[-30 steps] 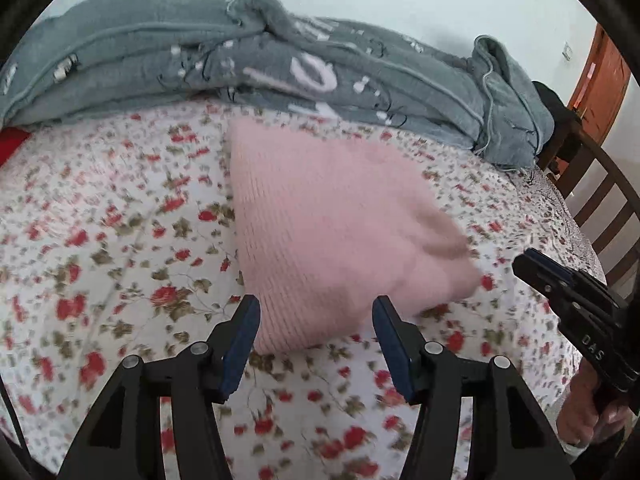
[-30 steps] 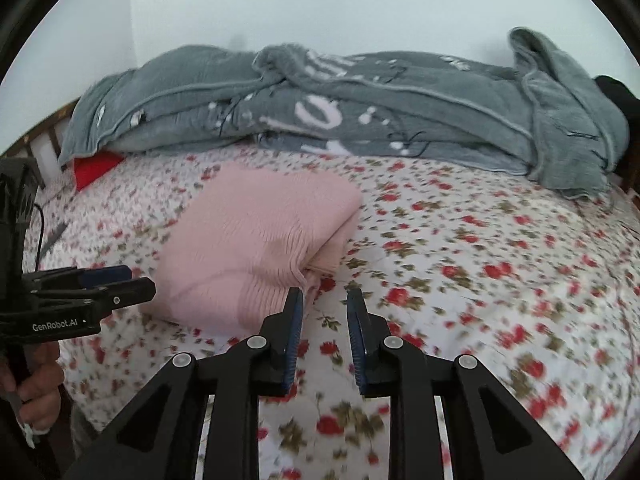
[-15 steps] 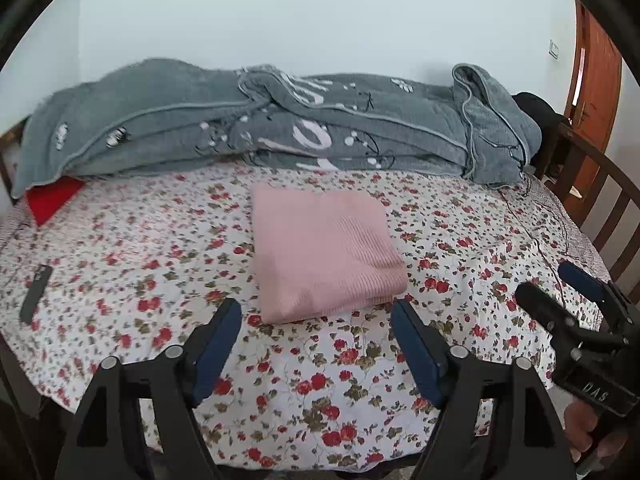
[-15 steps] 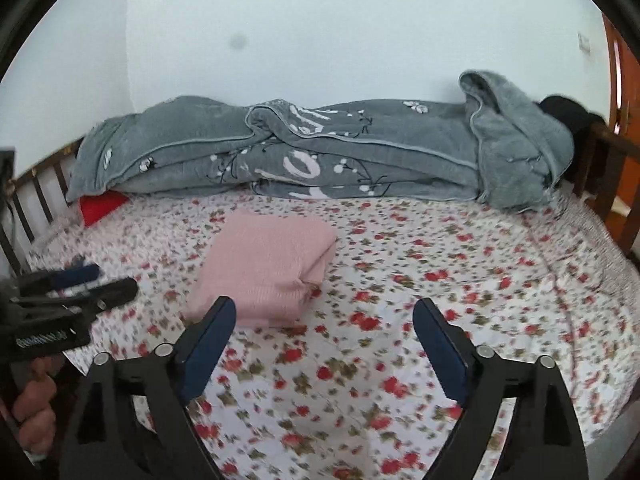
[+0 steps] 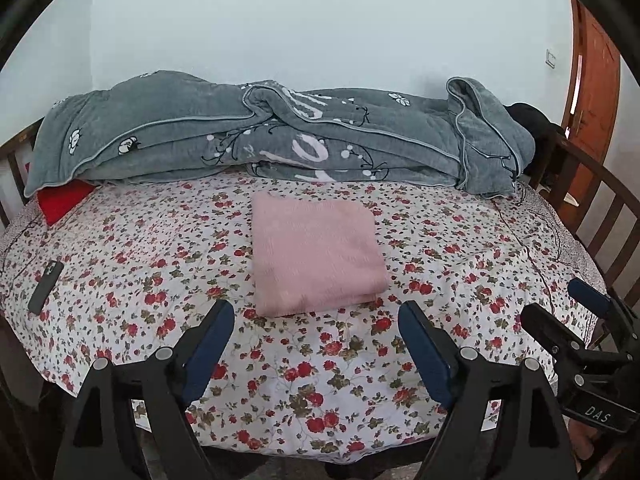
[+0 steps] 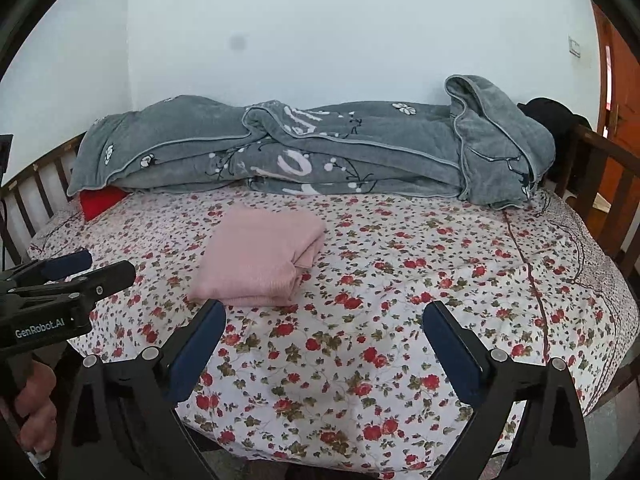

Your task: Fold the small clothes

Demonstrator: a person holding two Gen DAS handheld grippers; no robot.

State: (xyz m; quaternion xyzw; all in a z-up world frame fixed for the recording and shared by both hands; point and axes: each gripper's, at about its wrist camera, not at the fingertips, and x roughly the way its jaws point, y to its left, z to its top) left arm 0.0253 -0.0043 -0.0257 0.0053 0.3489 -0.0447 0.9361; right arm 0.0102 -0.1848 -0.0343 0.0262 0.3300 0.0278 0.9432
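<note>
A pink knitted garment [image 5: 314, 254] lies folded into a neat rectangle in the middle of the floral bedsheet [image 5: 160, 264]; in the right wrist view the same pink garment [image 6: 262, 258] shows its stacked layers at the near right corner. My left gripper [image 5: 316, 318] hangs over the bed's front edge, short of the garment, its jaws opening with nothing between them. My right gripper [image 6: 324, 318] is likewise back from the garment, jaws opening wide and empty. Each gripper also appears at the other view's edge: the right gripper [image 5: 576, 312] and the left gripper [image 6: 100, 266].
A rumpled grey blanket [image 5: 280, 136] lies along the back of the bed against the wall. A red cushion [image 5: 64, 200] peeks out at back left. A dark phone [image 5: 46, 286] lies on the sheet at left. Wooden rails [image 5: 592, 200] frame the bed; a door [image 5: 592, 80] stands at right.
Both grippers have pulled back and up from the pink garment, and their jaws have spread from narrow to wide. The garment now lies free and looks farther away.
</note>
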